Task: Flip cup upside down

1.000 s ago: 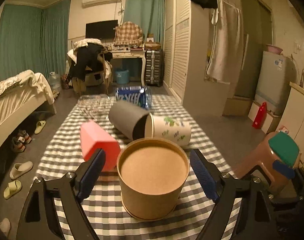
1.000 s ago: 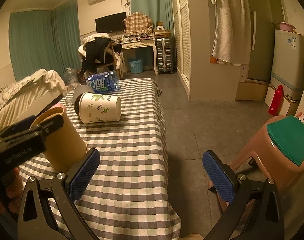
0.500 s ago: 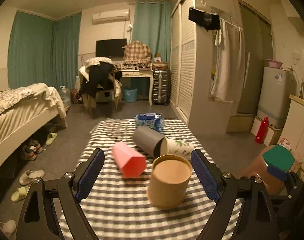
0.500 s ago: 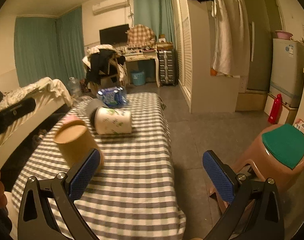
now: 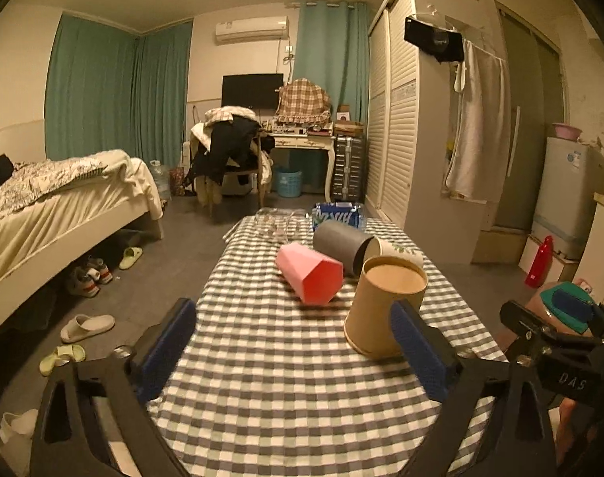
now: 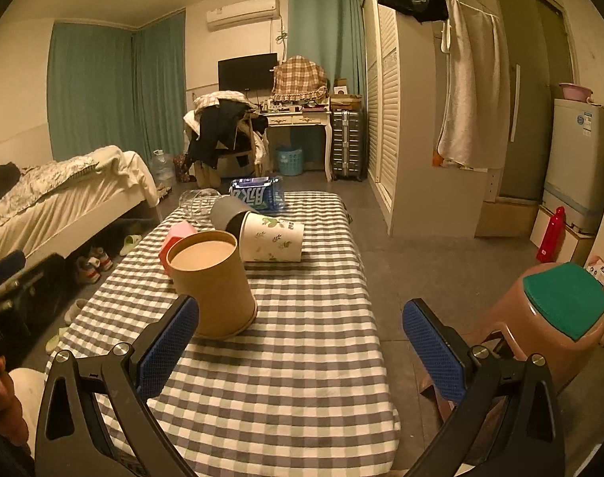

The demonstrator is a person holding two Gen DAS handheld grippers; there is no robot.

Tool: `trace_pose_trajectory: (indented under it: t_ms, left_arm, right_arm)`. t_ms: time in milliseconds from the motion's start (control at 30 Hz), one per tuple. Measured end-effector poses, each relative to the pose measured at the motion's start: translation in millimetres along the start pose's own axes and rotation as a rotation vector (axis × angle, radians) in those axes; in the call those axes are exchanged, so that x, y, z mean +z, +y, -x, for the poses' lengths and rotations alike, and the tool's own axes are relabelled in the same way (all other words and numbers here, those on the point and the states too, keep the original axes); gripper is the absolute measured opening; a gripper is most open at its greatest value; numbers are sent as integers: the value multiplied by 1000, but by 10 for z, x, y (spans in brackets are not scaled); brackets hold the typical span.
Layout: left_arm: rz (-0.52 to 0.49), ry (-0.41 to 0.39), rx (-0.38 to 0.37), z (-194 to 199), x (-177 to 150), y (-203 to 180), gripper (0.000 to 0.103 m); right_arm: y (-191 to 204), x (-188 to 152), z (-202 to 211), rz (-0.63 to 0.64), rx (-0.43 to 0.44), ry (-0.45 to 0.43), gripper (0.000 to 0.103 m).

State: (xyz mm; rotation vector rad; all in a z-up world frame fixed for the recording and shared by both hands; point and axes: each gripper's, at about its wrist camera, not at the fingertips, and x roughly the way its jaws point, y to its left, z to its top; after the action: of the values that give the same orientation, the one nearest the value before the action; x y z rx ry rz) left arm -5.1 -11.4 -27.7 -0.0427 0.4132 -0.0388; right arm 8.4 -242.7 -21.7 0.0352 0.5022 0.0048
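A tan paper cup (image 5: 383, 310) stands upside down on the checked tablecloth (image 5: 286, 381), its flat base facing up. It also shows in the right wrist view (image 6: 214, 286). My left gripper (image 5: 294, 346) is open and empty, back from the cup, which sits by its right finger (image 5: 419, 353). My right gripper (image 6: 302, 351) is open and empty above the table's near right part, the cup just beyond its left finger (image 6: 166, 348).
A pink cup (image 5: 309, 272), a grey cup (image 5: 341, 244) and a white leaf-print cup (image 6: 272, 236) lie on their sides behind. A blue packet (image 6: 256, 194) and a glass item (image 5: 278, 222) sit at the far end. A pink stool (image 6: 548, 318) stands right of the table.
My left gripper has pulled back and away from the tan cup, which now stands free upside down. The right gripper has drawn back and turned toward the table.
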Motion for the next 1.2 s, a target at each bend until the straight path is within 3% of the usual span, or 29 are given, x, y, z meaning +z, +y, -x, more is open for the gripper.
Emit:
trace_pose_trajectory:
  t_ms: [1200]
  left_arm:
    - [19, 25, 38, -84, -85, 71, 103]
  right_arm:
    - [195, -47, -67, 59, -15, 14, 103]
